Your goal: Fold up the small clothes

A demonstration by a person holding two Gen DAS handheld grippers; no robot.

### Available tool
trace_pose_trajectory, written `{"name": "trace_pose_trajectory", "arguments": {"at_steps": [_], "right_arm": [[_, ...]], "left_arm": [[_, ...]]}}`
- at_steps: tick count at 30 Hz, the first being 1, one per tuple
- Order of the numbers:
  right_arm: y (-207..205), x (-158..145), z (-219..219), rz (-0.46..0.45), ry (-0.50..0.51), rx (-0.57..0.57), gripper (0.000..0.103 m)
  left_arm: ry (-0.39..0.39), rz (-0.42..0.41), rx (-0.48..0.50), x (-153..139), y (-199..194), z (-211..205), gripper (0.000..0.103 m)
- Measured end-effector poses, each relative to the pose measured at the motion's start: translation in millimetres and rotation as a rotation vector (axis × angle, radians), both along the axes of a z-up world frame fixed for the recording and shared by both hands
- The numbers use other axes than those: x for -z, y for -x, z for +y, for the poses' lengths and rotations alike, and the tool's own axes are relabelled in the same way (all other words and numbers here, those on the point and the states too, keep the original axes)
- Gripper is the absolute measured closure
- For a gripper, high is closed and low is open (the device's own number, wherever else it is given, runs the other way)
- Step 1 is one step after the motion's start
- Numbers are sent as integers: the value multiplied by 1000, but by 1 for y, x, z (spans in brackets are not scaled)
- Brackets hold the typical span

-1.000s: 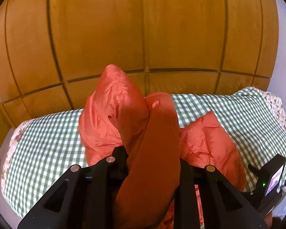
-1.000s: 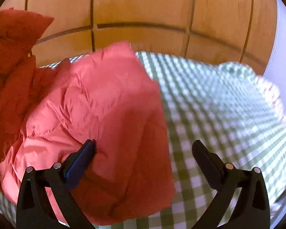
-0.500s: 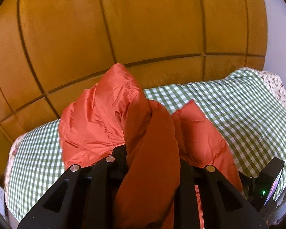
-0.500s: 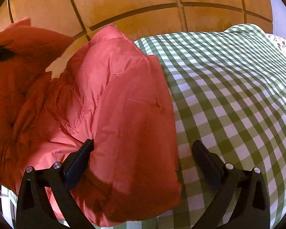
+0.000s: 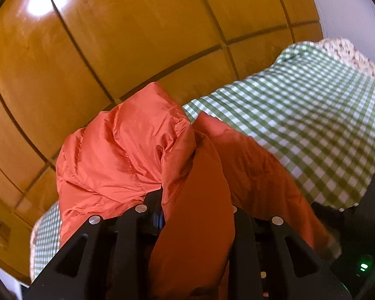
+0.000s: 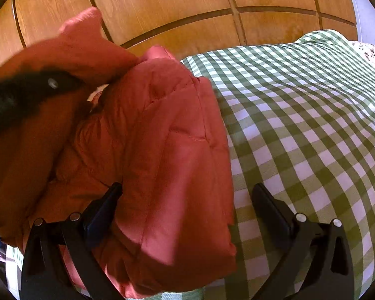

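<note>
Two wrist-camera views over a bed covered w/ a green-and-white checked sheet [image 6: 312,125]; a wooden panelled headboard [image 5: 137,37] rises behind it. All places below are given relative to the sheet.

An orange-red puffy jacket [image 6: 167,150], child-sized by the look of it, lies bunched on the sheet's left part, near the headboard side. The right part of the sheet is bare checks; a floral cloth edge [image 6: 372,55] shows at the far right corner.

The left gripper [image 5: 197,215] is clamped on a thick fold of the jacket, prob. a sleeve or front panel; fabric fills the gap between the fingers and bulges over them. That part is lifted clear of the sheet, and a hood-like peak stands up beyond it. Judged purpose: carrying this part across the body of the jacket to make a fold.

The right gripper [image 6: 187,215] stands wide apart, gripping nothing. Its left finger [image 6: 102,210] rests against or presses into the jacket's body; its right finger [image 6: 272,215] is over bare sheet just beside the jacket's edge. Judged purpose: steadying the garment while the other side is folded.

No containers in view: no basket, box or drawer.
</note>
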State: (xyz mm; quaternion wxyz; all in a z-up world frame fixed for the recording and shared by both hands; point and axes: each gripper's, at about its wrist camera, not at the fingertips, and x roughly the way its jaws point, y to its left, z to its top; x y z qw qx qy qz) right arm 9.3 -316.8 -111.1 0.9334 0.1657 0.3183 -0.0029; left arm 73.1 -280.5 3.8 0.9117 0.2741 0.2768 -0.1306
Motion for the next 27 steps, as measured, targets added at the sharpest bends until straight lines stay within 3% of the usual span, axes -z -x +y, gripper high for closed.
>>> {"name": "trace_pose_trajectory", "arguments": {"at_steps": [13, 18, 19, 20, 21, 22, 24, 27], "right_arm": [[7, -4, -9, 4, 1, -34, 2], [21, -19, -22, -13, 50, -1, 2], [26, -24, -28, -24, 59, 21, 2], [29, -28, -33, -31, 61, 38, 2], [31, -31, -38, -35, 60, 55, 2], [33, -35, -44, -28, 68, 78, 2], [37, -40, -52, -20, 100, 125, 2], [44, -49, -65, -5, 163, 173, 2]], "left_arm": [[6, 10, 25, 11, -1, 1, 75], [13, 14, 34, 11, 2, 3, 71], [18, 21, 40, 10, 4, 3, 67], [33, 37, 65, 9, 6, 4, 52], [63, 65, 112, 7, 9, 5, 35], [114, 109, 179, 4, 14, 6, 10], [212, 118, 238, -6, 28, 14, 5], [233, 125, 244, -15, 36, 21, 5]]}}
